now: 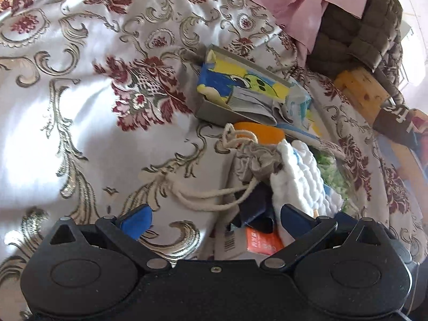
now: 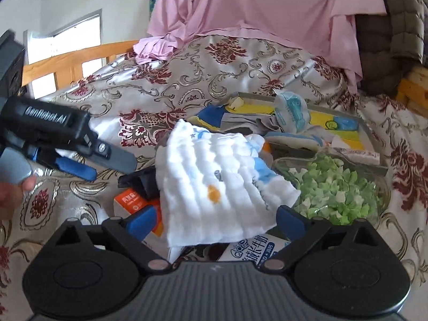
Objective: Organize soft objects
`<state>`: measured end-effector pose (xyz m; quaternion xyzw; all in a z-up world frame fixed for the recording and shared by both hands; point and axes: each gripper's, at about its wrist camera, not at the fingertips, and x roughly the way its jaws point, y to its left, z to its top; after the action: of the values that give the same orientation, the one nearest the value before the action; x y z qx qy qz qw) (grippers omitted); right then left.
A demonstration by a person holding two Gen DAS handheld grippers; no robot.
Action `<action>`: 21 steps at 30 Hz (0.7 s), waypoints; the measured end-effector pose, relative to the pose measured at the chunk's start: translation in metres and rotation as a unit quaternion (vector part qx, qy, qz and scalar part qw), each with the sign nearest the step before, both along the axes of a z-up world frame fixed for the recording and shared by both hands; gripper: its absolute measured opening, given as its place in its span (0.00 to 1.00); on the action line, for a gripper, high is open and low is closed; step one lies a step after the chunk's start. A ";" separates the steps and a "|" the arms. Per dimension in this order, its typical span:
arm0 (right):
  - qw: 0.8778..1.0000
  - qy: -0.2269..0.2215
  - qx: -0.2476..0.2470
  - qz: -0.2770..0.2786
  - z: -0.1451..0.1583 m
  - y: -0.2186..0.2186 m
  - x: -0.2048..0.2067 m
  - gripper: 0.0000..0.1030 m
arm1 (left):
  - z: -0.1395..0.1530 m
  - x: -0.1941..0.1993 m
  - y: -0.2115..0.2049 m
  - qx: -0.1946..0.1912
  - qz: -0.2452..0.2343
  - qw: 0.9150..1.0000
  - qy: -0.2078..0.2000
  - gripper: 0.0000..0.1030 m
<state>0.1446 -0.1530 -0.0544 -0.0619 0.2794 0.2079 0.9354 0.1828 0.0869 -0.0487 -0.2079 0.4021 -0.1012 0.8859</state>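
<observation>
A white quilted cloth (image 2: 214,187) with blue and orange prints lies on a pile of items on the floral bedspread; it also shows in the left wrist view (image 1: 299,176). My right gripper (image 2: 216,222) is open, its blue fingers on either side of the cloth's near edge. My left gripper (image 1: 216,219) is open over a grey drawstring pouch (image 1: 254,163) and dark fabric (image 1: 256,214). In the right wrist view the left gripper (image 2: 88,165) hovers left of the cloth.
A grey tray (image 2: 374,133) holds cloths and a tissue pack (image 2: 291,112). A glass bowl of green paper stars (image 2: 337,187) sits at right. An orange box (image 2: 131,200) and a milk carton (image 2: 254,248) lie under the cloth. Pink fabric (image 2: 254,13) drapes behind.
</observation>
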 end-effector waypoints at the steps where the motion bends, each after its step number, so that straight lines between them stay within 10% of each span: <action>1: 1.000 0.004 0.000 -0.007 -0.001 -0.001 0.001 0.89 | -0.001 0.000 -0.002 -0.002 -0.007 1.000 -0.001 0.98; 14: 0.998 0.029 -0.026 -0.044 -0.001 0.002 -0.001 0.23 | 0.010 -0.016 -0.033 0.055 -0.096 0.992 -0.067 0.77; 21: 0.998 0.022 -0.031 -0.052 0.007 0.004 -0.005 0.12 | 0.008 -0.022 -0.048 0.098 -0.140 0.981 -0.088 0.54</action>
<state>0.1393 -0.1492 -0.0472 -0.0717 0.3091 0.1510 0.9362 0.1604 0.0388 -0.0408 -0.0519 0.3554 -0.2019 0.9112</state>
